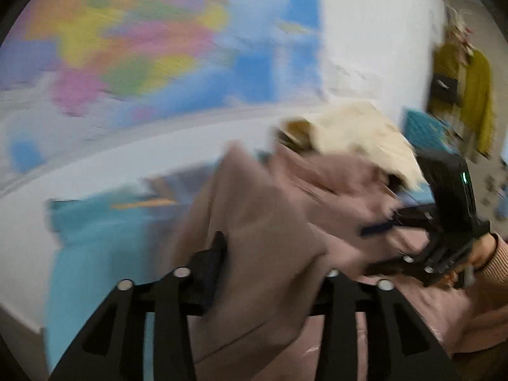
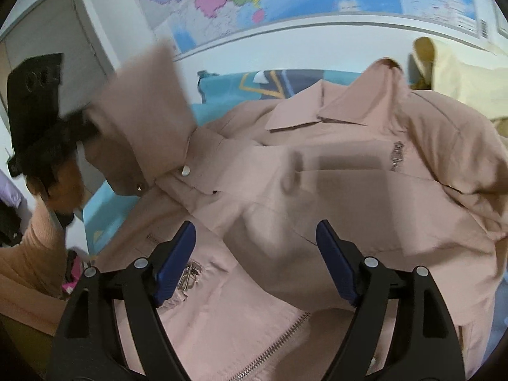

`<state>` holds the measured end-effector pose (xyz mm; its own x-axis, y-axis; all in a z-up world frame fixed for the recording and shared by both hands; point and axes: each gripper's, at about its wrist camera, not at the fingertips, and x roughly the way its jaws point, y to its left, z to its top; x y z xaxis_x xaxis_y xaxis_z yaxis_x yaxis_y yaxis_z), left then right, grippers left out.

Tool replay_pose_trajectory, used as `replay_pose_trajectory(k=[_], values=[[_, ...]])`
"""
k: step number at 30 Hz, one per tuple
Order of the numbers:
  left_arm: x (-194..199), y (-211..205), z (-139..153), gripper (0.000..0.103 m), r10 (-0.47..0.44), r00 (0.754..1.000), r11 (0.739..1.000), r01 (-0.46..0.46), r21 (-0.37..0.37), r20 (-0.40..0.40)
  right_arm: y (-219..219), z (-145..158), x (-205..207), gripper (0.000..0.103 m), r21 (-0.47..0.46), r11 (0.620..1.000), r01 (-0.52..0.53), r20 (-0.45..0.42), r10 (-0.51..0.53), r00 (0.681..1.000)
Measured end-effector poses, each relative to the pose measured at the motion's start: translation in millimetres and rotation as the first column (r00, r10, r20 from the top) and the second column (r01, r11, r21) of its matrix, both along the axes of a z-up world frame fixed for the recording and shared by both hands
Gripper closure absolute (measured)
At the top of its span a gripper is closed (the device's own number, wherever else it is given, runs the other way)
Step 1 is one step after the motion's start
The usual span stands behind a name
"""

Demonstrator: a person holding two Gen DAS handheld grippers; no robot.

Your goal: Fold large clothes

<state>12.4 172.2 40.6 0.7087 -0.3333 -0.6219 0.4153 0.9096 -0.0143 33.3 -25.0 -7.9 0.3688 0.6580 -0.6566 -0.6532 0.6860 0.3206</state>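
A large dusty-pink jacket [image 2: 317,174] lies spread on a teal bed cover [image 2: 222,89], collar [image 2: 320,111] toward the wall and zip [image 2: 270,349] near me. My right gripper [image 2: 254,254] hovers open just over its front, blue pads [image 2: 177,260] apart with nothing between them. At the left, the jacket's sleeve cuff [image 2: 143,111] is lifted and blurred beside my left gripper [image 2: 47,120]. In the left wrist view, pink sleeve fabric [image 1: 270,222] hangs loosely between the spread jaws of my left gripper [image 1: 273,247] and hides its right finger. My right gripper [image 1: 397,241] shows at the right, held by a hand.
A cream garment [image 2: 460,70] is heaped at the far right of the bed, beyond the jacket's shoulder. A coloured map [image 2: 254,0] covers the wall behind. A grey door [image 2: 47,31] stands at the left. An olive coat [image 1: 470,89] hangs on the far wall.
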Motion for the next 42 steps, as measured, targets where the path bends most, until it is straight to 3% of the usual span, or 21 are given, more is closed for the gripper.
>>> replay_pose_trajectory(k=[2,4,6,7,9,11,13,17,19,22,24,26,27,28,29,31,34,37,40,42], values=[[9.6,-28.2,-20.6,0.045,-0.046,0.998,0.996,0.050,0.075,-0.051,-9.4,2.9,-1.3,0.024,0.018,1.000,0.014,-0.003,-0.014,1.000],[16.3,-43.4,-40.1,0.038,-0.025,0.998,0.988,0.034,0.154,-0.063,-15.8,3.7,-2.7,0.023,0.018,0.999,0.031,-0.001,-0.031,1.000],[18.8,-47.3,-55.5,0.036,0.049,0.997,0.965,-0.031,0.260,-0.066,-20.2,3.0,-3.3,0.023,0.022,0.999,0.033,-0.010,-0.033,0.999],[12.7,-42.9,-54.1,0.036,0.056,0.997,0.964,-0.041,0.263,-0.051,-21.6,2.8,-4.2,0.023,0.023,0.999,0.036,-0.012,-0.036,0.999],[-0.9,-27.3,-40.9,0.030,0.047,0.999,0.975,-0.042,0.220,-0.022,-22.2,2.7,-5.6,0.023,0.028,0.999,0.030,-0.012,-0.030,0.999],[-25.8,-4.0,-14.9,0.012,0.042,0.997,0.989,-0.050,0.142,0.063,-18.3,3.8,-7.0,0.023,0.038,0.999,0.015,-0.012,-0.014,1.000],[-50.8,17.8,7.8,0.007,0.047,0.987,0.997,-0.057,0.061,0.153,-12.3,6.4,-7.9,0.023,0.050,0.999,-0.007,-0.005,0.007,1.000],[-68.3,45.0,21.9,0.007,0.132,0.973,0.990,-0.139,0.022,0.187,9.3,13.8,-12.9,0.023,0.083,0.994,-0.075,0.008,0.074,0.997],[-67.0,58.4,11.3,0.007,0.168,0.976,0.985,-0.170,0.008,0.137,19.2,14.1,-15.2,0.023,0.093,0.990,-0.102,0.002,0.102,0.995],[-54.8,83.8,-24.7,0.007,0.202,0.978,0.978,-0.204,-0.033,-0.043,39.2,7.2,-18.5,0.023,0.063,0.988,-0.143,-0.006,0.143,0.990],[-42.5,100.0,-61.5,0.007,0.246,0.946,0.965,-0.260,-0.044,-0.211,50.4,-0.4,-19.1,0.023,0.039,0.986,-0.162,-0.025,0.163,0.986],[-38.6,106.4,-86.0,0.007,0.207,0.923,0.963,-0.251,-0.101,-0.323,53.7,-6.0,-18.7,0.023,0.034,0.986,-0.164,-0.042,0.165,0.985],[-37.2,106.0,-91.7,0.009,0.203,0.918,0.960,-0.255,-0.113,-0.341,53.3,-8.4,-18.2,0.023,0.034,0.986,-0.163,-0.052,0.164,0.985],[-38.0,104.3,-91.9,0.028,0.196,0.924,0.960,-0.249,-0.126,-0.329,51.4,-9.2,-17.8,0.023,0.034,0.987,-0.157,-0.054,0.159,0.986],[-39.7,100.8,-87.1,0.054,0.182,0.935,0.961,-0.235,-0.146,-0.305,48.6,-9.3,-17.1,0.023,0.035,0.988,-0.153,-0.053,0.155,0.986],[-39.1,92.3,-72.3,0.081,0.180,0.944,0.963,-0.226,-0.146,-0.275,37.3,-5.8,-16.0,0.023,0.045,0.991,-0.128,-0.049,0.131,0.990],[-43.9,66.3,-33.9,0.085,0.133,0.979,0.976,-0.157,-0.153,-0.157,14.9,2.7,-15.6,0.023,0.072,0.994,-0.082,-0.037,0.085,0.996],[-42.1,24.3,6.0,0.085,0.001,0.999,0.981,-0.010,-0.194,-0.050,-10.0,11.3,-15.8,0.023,0.101,0.994,-0.031,-0.020,0.034,0.999],[-32.4,-16.8,23.2,0.085,-0.099,0.995,0.976,0.094,-0.195,-0.017,-32.8,20.6,-20.7,0.023,0.138,0.990,0.001,-0.008,0.000,1.000],[-21.9,-45.9,27.9,0.077,-0.178,0.984,0.967,0.175,-0.185,-0.001,-43.9,26.8,-28.5,0.021,0.150,0.989,0.006,0.010,-0.007,1.000]])
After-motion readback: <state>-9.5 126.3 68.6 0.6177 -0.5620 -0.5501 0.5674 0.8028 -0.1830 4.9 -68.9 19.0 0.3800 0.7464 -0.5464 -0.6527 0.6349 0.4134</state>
